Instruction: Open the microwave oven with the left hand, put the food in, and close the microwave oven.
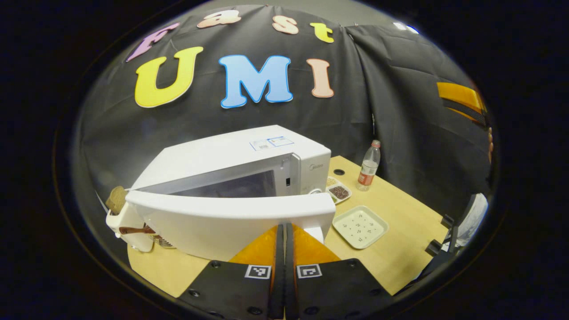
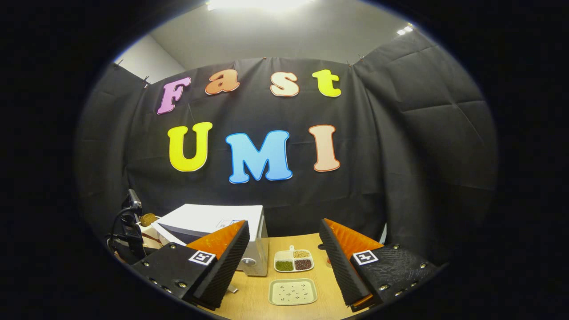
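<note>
Microwave door (image 1: 231, 222) hangs partly open, stiff and light, best pushed on its free edge. Left gripper (image 1: 284, 249) is pinched together, maybe touching it. Right gripper (image 2: 284, 262) gapes wide, holding nothing.

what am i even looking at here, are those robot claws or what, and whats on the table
No robot here: a person holds a two-finger gripper in each hand, and a fisheye camera rides on each one, looking forward along its fingers.

In the left gripper view, the left gripper is shut, its fingers together right at the edge of the microwave door, which stands partly open. The white microwave sits on a wooden table.

In the right gripper view, the right gripper is open and holds nothing, hanging above the table.

On the table: a divided dish of beans and grains, a pale square plate with small dark specks, and a plastic bottle with a red label.
</note>
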